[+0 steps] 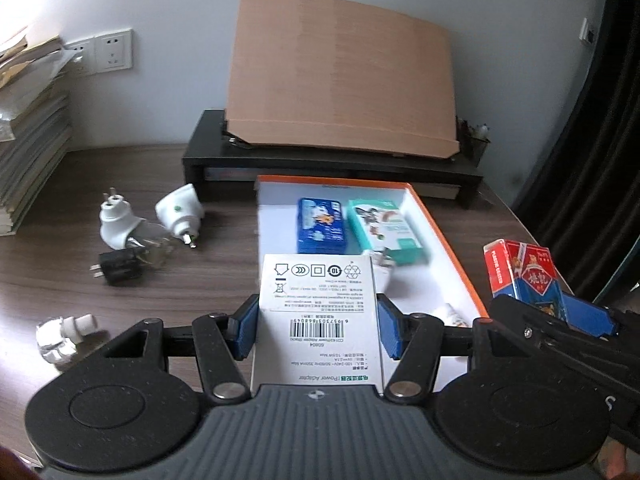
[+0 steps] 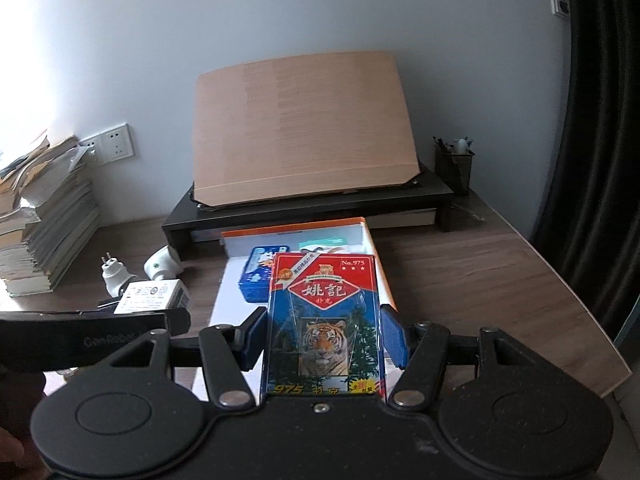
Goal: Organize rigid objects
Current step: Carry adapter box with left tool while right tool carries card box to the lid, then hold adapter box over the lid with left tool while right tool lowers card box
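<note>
My left gripper [image 1: 316,326] is shut on a white power adapter box [image 1: 318,304], held over the near end of a white tray with an orange rim [image 1: 448,248]. In the tray lie a blue tin [image 1: 320,226] and a teal box [image 1: 386,230]. My right gripper [image 2: 324,334] is shut on a playing card pack with a tiger picture [image 2: 324,320], held over the tray's near right side; the pack also shows in the left wrist view [image 1: 524,276]. The white box also shows in the right wrist view [image 2: 150,296].
Two white plug adapters [image 1: 116,220] [image 1: 180,214], a black plug [image 1: 118,268] and a clear bottle [image 1: 64,338] lie on the wooden desk left of the tray. A black riser [image 1: 320,160] with a cardboard sheet [image 1: 340,80] stands behind. Stacked books [image 1: 28,136] sit far left.
</note>
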Tool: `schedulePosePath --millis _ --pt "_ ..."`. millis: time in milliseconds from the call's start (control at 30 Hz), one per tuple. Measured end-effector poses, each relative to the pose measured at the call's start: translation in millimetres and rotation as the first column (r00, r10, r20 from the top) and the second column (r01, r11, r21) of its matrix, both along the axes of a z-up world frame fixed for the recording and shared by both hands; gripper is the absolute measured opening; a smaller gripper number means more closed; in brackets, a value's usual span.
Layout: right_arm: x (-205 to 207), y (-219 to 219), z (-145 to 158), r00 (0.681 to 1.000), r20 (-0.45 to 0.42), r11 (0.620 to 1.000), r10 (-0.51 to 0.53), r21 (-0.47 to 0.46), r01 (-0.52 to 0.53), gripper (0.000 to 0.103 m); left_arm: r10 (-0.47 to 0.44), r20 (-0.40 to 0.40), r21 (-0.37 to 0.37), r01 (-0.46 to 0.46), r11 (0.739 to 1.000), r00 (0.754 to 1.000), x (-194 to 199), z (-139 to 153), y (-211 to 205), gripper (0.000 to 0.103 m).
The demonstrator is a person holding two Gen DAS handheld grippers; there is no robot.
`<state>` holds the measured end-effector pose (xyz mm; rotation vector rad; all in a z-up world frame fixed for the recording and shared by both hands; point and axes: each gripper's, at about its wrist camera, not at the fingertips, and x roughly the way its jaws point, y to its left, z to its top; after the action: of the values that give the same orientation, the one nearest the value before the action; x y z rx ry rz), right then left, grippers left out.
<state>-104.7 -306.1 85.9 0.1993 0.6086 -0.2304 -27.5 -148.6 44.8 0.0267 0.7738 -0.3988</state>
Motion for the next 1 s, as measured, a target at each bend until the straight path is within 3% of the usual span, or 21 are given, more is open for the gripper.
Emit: schedulePosePath --millis 433,1000 --pt "1 -22 -6 1.000 0.004 1.000 0.029 0.005 -0.029 0.071 0.016 0.012 0.021 -0.016 1.000 1.000 -8 -8 -28 0.059" --pt "13 -35 -12 0.997 0.002 0.997 0.071 0.002 -0.071 0.071 0.063 -0.008 0.017 -0.063 0.998 0.998 -8 -17 -33 0.059"
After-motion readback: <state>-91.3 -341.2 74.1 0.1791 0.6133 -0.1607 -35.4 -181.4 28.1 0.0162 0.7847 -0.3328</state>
